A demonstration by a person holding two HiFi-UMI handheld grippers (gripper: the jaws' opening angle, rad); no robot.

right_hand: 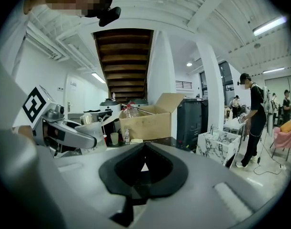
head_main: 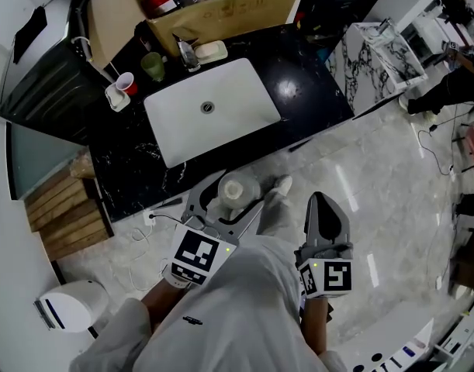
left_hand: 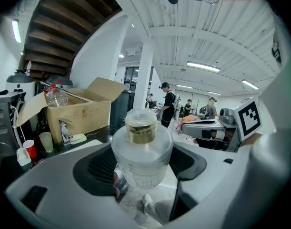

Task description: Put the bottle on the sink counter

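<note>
Clear gold-necked plastic bottle (left_hand: 141, 149) sits clamped in left tool (head_main: 235, 195) at 6 o'clock of white sink (head_main: 182, 122); right tool (right_hand: 143, 151) jaws together.

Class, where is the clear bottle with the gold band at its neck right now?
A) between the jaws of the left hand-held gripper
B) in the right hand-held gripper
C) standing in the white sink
A: the jaws of the left hand-held gripper are clamped on the bottle; the right hand-held gripper is shut and empty.
</note>
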